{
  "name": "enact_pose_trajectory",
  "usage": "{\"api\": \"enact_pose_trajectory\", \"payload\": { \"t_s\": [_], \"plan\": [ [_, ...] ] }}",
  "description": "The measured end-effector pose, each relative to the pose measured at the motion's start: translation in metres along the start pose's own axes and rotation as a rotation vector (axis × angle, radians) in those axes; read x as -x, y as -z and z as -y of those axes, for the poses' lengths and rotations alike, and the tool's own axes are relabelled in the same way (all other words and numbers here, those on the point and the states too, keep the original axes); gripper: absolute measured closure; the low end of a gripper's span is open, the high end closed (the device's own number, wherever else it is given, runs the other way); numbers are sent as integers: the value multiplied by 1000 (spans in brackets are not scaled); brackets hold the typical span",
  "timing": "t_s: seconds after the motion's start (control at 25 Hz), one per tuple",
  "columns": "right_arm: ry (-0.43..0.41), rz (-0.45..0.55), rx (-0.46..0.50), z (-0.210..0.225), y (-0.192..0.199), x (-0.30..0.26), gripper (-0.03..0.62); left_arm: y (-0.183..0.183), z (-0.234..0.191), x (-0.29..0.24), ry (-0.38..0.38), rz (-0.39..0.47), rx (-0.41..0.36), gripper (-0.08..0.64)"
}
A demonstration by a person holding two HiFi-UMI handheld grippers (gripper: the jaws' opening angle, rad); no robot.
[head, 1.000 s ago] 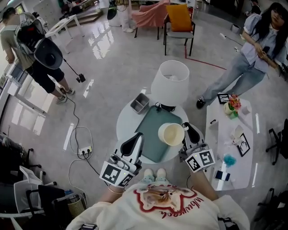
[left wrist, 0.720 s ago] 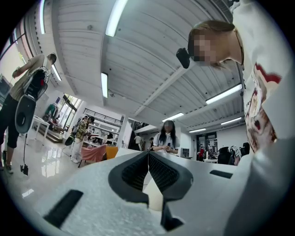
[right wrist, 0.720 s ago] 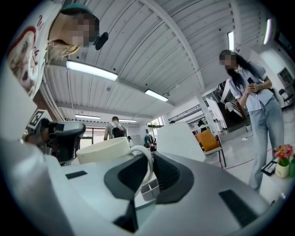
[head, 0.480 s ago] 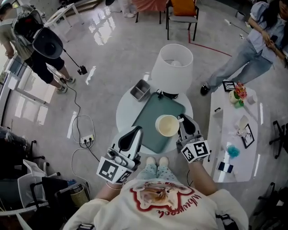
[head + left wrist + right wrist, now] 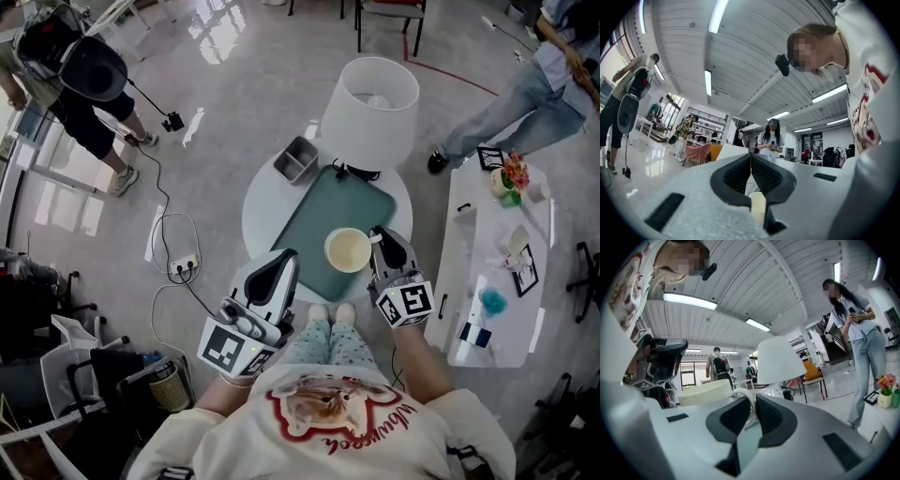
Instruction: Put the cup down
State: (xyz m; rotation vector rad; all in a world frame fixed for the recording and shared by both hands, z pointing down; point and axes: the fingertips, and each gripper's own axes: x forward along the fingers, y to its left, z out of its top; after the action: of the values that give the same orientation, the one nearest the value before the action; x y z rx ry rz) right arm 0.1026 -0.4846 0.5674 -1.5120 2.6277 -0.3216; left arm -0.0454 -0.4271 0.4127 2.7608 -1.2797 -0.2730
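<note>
The right tool (image 5: 379, 238) is clenching the handle (image 5: 747, 393) of the cup (image 5: 349, 249). In the right gripper view its dark pads (image 5: 769, 418) are pressing on the thin white loop from both sides. The left tool (image 5: 281, 265) is closed on nothing, its jaws meeting at the tips. It is hovering over the near left edge of the counter (image 5: 261, 234), apart from the cup.

The cup is standing upright, mouth up, over the near right corner of the green tray (image 5: 323, 216). I cannot tell whether its bottom is touching the tray.

The counter is round and white, and the tray is lying on it at a slant. Behind the tray a lamp (image 5: 371, 108) with a white shade is standing, and a small grey metal box (image 5: 297, 160) is sitting just left of it. The floor (image 5: 244, 103) is grey and glossy and is reflecting the light. A cable is running over it to a power strip (image 5: 184, 265). To the right, a long white side counter (image 5: 473, 272) is carrying flowers (image 5: 514, 173) and small items. Two persons are standing farther away.

The cup is cream, round and wide. It is showing an empty inside, with its handle at the right.
</note>
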Motion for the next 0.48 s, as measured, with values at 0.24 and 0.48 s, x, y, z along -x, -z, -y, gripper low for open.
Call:
{"api": "enact_pose_trajectory", "payload": {
  "t_s": [0.24, 0.48],
  "plan": [
    [7, -54, 0, 6, 33, -1, 540, 12, 0, 1, -8, -14, 19, 544],
    [26, -122, -4, 16, 66, -4, 540, 25, -1, 4, -18, -37, 40, 543]
  ]
}}
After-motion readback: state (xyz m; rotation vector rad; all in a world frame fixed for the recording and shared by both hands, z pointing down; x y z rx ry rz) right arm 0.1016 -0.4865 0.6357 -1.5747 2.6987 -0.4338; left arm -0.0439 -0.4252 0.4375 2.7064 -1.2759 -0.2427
